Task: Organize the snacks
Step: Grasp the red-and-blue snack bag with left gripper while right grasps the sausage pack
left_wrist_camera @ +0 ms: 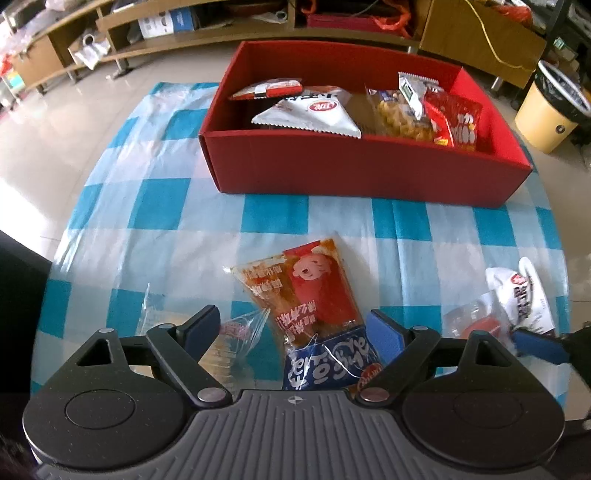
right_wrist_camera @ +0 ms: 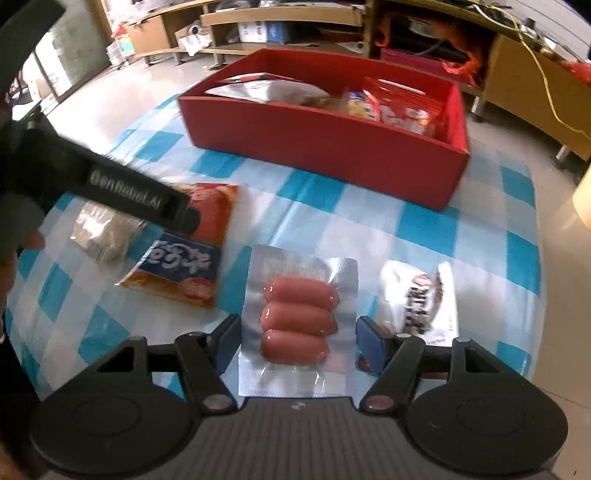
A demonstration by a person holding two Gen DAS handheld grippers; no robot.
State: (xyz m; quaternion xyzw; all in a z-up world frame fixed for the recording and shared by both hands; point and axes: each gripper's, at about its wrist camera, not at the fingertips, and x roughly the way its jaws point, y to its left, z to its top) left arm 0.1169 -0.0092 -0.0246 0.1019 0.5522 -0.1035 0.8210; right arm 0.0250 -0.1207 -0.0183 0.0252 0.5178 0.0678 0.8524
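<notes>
A red box (left_wrist_camera: 354, 173) (right_wrist_camera: 332, 147) holding several snack packets stands at the far side of the checked cloth. My left gripper (left_wrist_camera: 293, 326) is open above a red-and-orange packet (left_wrist_camera: 306, 291) and a blue packet (left_wrist_camera: 328, 365), its fingers on either side of them. In the right wrist view these packets lie at the left, the red-and-orange packet (right_wrist_camera: 216, 214) and the blue packet (right_wrist_camera: 184, 269). My right gripper (right_wrist_camera: 299, 339) is open around a clear pack of three sausages (right_wrist_camera: 297, 317) lying on the cloth. A white packet (right_wrist_camera: 424, 299) (left_wrist_camera: 524, 295) lies to the right.
A clear bag of biscuits (left_wrist_camera: 229, 343) (right_wrist_camera: 103, 232) lies at the left. The blue-and-white checked cloth (left_wrist_camera: 155, 206) covers a small table with floor all round. Wooden shelves (left_wrist_camera: 155, 33) stand behind. A yellow bin (left_wrist_camera: 550, 110) stands at the right.
</notes>
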